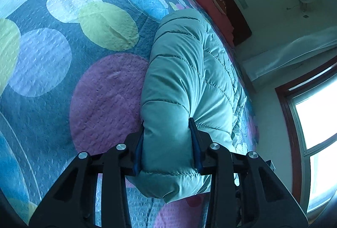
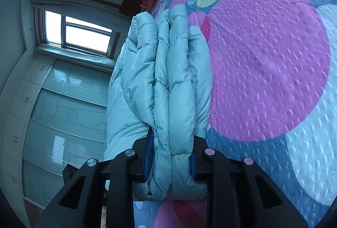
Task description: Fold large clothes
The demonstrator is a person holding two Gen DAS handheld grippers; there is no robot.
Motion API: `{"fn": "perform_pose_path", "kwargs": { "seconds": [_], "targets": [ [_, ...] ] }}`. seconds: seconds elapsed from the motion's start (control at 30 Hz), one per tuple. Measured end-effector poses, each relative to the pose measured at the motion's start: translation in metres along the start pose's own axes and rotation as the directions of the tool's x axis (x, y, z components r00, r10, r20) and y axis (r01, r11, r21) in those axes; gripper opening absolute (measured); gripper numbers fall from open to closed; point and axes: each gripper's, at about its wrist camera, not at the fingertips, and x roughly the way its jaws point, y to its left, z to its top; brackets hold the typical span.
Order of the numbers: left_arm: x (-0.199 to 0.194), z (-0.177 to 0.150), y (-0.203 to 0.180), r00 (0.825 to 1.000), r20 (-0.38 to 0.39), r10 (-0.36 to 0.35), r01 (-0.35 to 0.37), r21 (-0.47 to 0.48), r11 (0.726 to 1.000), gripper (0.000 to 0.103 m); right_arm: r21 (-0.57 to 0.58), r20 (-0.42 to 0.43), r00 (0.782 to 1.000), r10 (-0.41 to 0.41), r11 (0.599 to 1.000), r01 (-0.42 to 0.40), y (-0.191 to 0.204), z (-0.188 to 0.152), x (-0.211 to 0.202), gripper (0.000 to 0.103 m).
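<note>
Your left gripper (image 1: 167, 143) and right gripper (image 2: 171, 154) each clamp the puffy quilted teal jacket (image 1: 189, 72), glossy, stitched in ridges, folded thick, on the dimpled circle-print bedspread (image 1: 63, 42). No readable writing.

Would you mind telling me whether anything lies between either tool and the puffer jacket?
Nothing visible does: the left tool and right tool are each clamped directly on the puffer jacket, above the bedspread.

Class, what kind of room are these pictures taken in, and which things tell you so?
Most likely a bedroom: a bed with a dotted quilt, a pillow against the headboard, and a wardrobe by the window.
</note>
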Motion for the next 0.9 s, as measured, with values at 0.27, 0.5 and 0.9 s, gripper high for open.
{"fn": "perform_pose_path", "kwargs": {
  "seconds": [0.27,0.5,0.9],
  "targets": [
    [0.003,-0.002,-0.002,1.0,0.003,0.003,-0.003,0.008,1.0,0.036,0.002,0.0,1.0,0.001,1.0,-0.001,-0.002,-0.003,-0.001,0.027],
    [0.005,0.0,-0.003,1.0,0.001,0.001,-0.001,0.017,1.0,0.037,-0.002,0.005,1.0,-0.003,1.0,0.003,0.002,-0.001,-0.004,0.027],
    [-0.02,-0.004,0.001,0.996,0.036,0.076,-0.078,0.053,0.996,0.065,0.022,0.039,0.999,-0.024,0.999,0.024,0.001,-0.003,-0.031,0.049]
  ]
}}
